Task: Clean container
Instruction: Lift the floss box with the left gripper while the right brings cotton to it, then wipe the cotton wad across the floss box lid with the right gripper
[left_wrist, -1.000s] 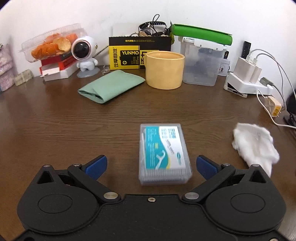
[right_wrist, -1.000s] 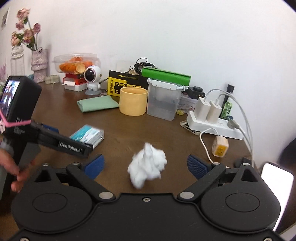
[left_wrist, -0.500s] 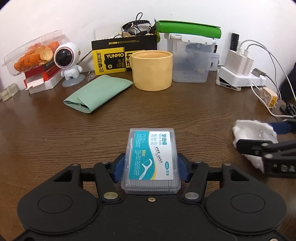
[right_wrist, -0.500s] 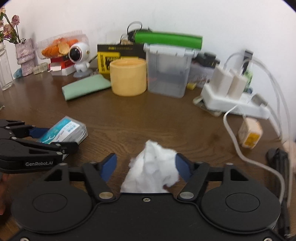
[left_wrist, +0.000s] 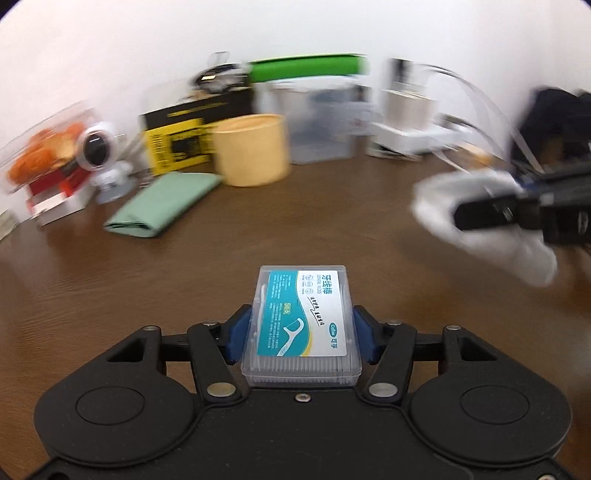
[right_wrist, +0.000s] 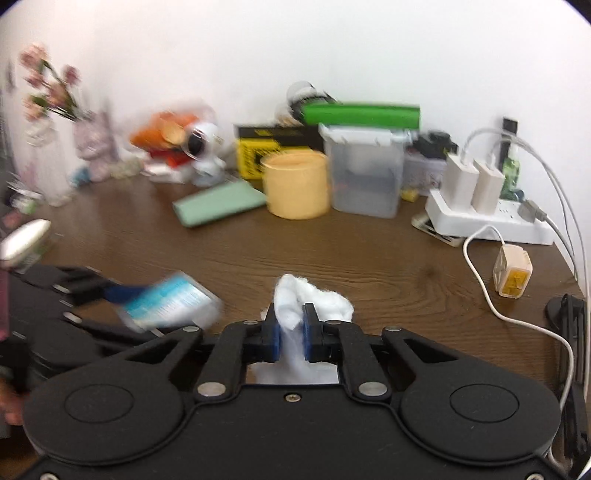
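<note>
A clear plastic box of floss picks (left_wrist: 306, 295) with a teal and white label sits between the blue pads of my left gripper (left_wrist: 301, 332), which is shut on its long sides just above the brown table (left_wrist: 258, 236). In the right wrist view the same box (right_wrist: 170, 302) appears blurred at the lower left. My right gripper (right_wrist: 291, 321) has its jaws closing, and the blue pads pinch a crumpled white wad of tissue (right_wrist: 317, 299). From the left wrist view, that wad (left_wrist: 443, 199) and the right gripper (left_wrist: 491, 214) are at the right, off the table.
Along the back wall stand a yellow cup (right_wrist: 297, 184), a clear lidded tub (right_wrist: 364, 177), a yellow-black carton (left_wrist: 177, 144), a toy robot (left_wrist: 101, 155) and a flower vase (right_wrist: 48, 147). A folded green cloth (right_wrist: 218, 205) lies beside the cup. A power strip (right_wrist: 480, 218) with cables fills the right.
The left gripper closed on the floss-pick box and now holds it tilted. The right gripper closed on the tissue wad and lifted it. Both views shifted and blurred.
</note>
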